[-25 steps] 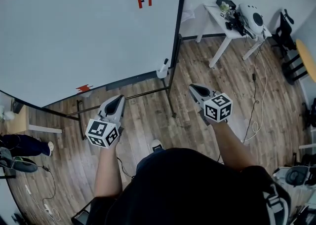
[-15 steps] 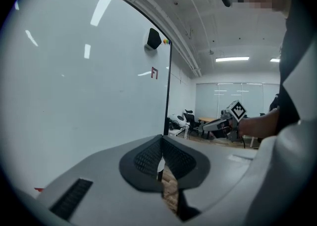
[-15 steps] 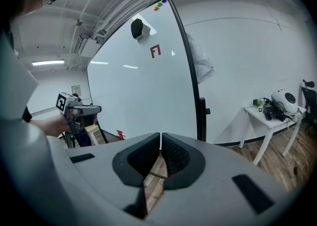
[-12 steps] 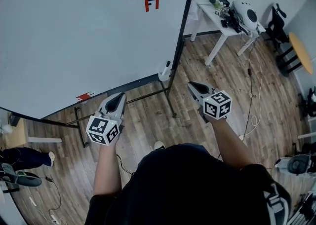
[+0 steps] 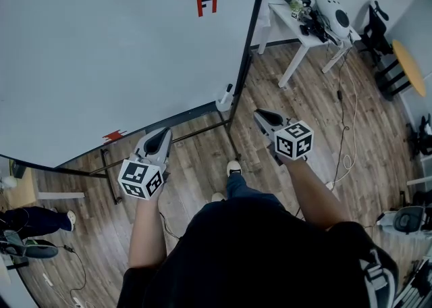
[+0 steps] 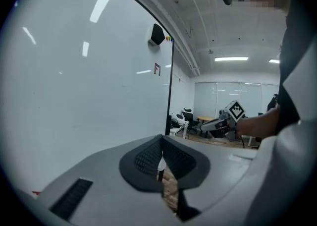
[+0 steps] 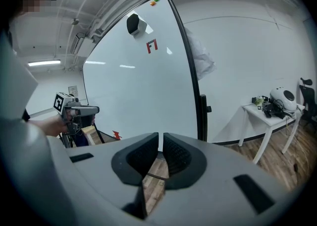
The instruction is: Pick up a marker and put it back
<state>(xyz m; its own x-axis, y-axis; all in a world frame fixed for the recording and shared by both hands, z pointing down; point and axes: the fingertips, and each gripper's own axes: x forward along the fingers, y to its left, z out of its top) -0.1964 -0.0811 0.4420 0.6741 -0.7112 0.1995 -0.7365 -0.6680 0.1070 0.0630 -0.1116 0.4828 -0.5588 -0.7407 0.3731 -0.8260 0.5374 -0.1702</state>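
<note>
both grippers are closed and empty: the left gripper (image 5: 160, 136) and the right gripper (image 5: 260, 115) hang over the wooden floor (image 5: 202, 158). the marker (image 5: 225, 95) stands at the whiteboard (image 5: 121, 50) lower right corner, far from both.

A whiteboard (image 5: 121, 57) on a black stand bears a red mark (image 5: 206, 5). Right of it, a cluttered white table (image 5: 291, 21) stands on wood floor (image 5: 202, 158).
</note>
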